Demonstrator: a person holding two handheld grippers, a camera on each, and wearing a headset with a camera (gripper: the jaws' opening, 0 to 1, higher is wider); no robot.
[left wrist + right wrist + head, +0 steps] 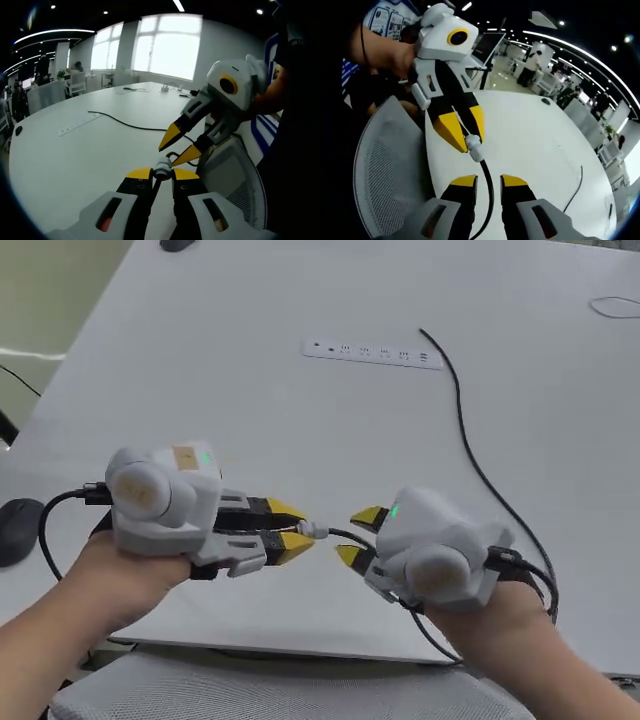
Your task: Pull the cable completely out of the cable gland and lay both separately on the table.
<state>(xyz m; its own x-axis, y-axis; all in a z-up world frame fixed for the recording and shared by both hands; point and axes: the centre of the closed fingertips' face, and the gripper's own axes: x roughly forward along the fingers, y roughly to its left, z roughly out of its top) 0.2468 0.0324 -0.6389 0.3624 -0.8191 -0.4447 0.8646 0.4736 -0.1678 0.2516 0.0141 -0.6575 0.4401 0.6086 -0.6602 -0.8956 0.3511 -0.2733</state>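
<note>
Left claw (302,527) grips cable gland (161,169); right claw (351,535) seemingly loose around cable (488,192).

The head view looks down from close above the table (250,400), where the gripper views face each other, framing the right hand-held gripper (168,155) at 2 o'clock and the left hand-held gripper (472,144) at 11 o'clock.

White table (230,410), bright windows (167,47)

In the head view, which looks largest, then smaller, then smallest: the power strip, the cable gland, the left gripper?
1. left gripper, enlarged by nearness to the camera.
2. power strip.
3. cable gland.
</note>
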